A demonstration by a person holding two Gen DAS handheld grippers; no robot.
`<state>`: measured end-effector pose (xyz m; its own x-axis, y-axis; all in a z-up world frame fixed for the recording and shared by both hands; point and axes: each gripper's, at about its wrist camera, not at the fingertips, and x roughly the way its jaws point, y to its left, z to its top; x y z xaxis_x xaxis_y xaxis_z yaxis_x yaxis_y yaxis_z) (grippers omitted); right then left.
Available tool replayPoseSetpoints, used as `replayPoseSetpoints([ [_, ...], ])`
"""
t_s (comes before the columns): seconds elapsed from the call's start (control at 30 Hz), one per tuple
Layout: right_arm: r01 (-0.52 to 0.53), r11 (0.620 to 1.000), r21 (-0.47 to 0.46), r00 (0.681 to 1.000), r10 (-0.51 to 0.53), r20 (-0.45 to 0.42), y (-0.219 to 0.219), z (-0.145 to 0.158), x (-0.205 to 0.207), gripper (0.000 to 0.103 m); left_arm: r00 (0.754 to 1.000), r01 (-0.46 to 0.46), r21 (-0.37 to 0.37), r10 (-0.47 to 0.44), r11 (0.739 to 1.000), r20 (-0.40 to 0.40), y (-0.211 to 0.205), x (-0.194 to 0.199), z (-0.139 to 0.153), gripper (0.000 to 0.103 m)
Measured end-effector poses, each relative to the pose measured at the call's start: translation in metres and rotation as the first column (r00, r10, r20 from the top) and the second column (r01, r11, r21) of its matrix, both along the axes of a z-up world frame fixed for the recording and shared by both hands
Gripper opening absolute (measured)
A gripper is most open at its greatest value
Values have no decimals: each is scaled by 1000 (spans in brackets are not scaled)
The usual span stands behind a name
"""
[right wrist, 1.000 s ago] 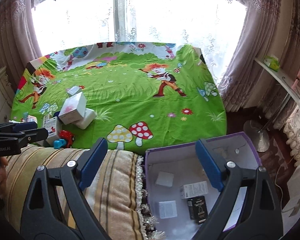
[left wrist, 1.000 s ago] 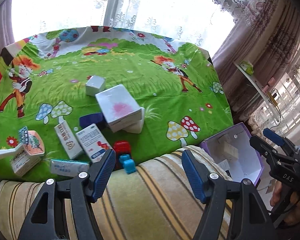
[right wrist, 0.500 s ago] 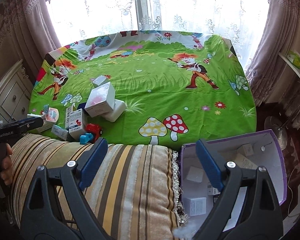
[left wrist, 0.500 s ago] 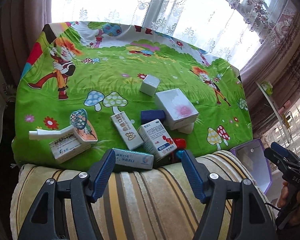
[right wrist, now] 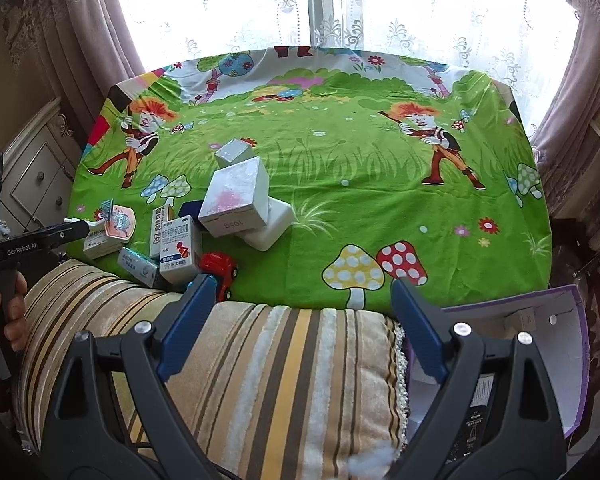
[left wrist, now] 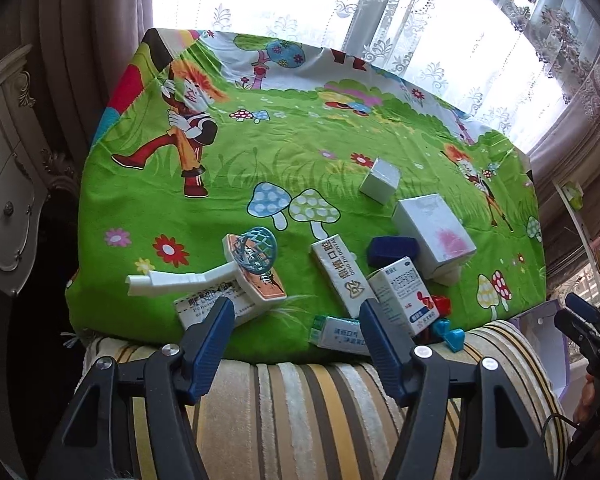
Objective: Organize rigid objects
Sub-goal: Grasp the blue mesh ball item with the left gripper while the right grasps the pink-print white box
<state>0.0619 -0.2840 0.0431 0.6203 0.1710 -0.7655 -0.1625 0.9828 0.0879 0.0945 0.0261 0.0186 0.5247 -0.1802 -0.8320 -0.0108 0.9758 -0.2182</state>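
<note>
A heap of small boxes lies on the green cartoon tablecloth [left wrist: 260,168] near its front edge: a large white box with a pink mark [left wrist: 434,232], a small white cube [left wrist: 380,180], medicine boxes [left wrist: 404,294], a dark blue case [left wrist: 392,250], a red toy car [right wrist: 220,268] and a blue mesh ball [left wrist: 256,250]. My left gripper [left wrist: 296,320] is open and empty, hovering over the striped cushion just before the boxes. My right gripper [right wrist: 300,296] is open and empty above the cushion, right of the heap.
A striped cushion [right wrist: 268,380] lies along the front. A purple-rimmed white box [right wrist: 540,340] with small items stands at the right of it, also in the left wrist view [left wrist: 540,336]. A white dresser [left wrist: 4,184] stands at the left. Curtains hang behind.
Both grippers have swung to the left. The heap of boxes now sits nearer the centre of the left wrist view, and the purple box has slid toward the right edge in both views.
</note>
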Motion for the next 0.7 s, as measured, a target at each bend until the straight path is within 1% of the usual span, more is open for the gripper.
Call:
replayPoseSetpoints([
  [0.1, -22, 1000, -15, 1000, 22, -3, 10, -1, 12, 91, 1000, 0, 34, 0, 999, -12, 2, 11, -5, 62],
  [0.23, -47, 999, -19, 999, 47, -10, 24, -3, 28, 91, 1000, 16, 104, -15, 994, -16, 0, 25, -10, 61],
  [0.4, -84, 996, -33, 996, 83, -24, 40, -7, 48, 91, 998, 43, 180, -35, 983, -48, -2, 41, -21, 52],
  [0.57, -124, 991, -54, 992, 122, -42, 56, -13, 67, 91, 996, 72, 232, -57, 970, -69, -9, 50, -30, 51],
  [0.63, -138, 988, -68, 990, 135, -51, 64, -17, 75, 91, 995, 74, 248, -56, 966, -76, -11, 53, -33, 46],
  [0.7, -149, 987, -63, 987, 145, -70, 68, -22, 82, 91, 995, 77, 253, -57, 964, -86, -11, 56, -37, 38],
])
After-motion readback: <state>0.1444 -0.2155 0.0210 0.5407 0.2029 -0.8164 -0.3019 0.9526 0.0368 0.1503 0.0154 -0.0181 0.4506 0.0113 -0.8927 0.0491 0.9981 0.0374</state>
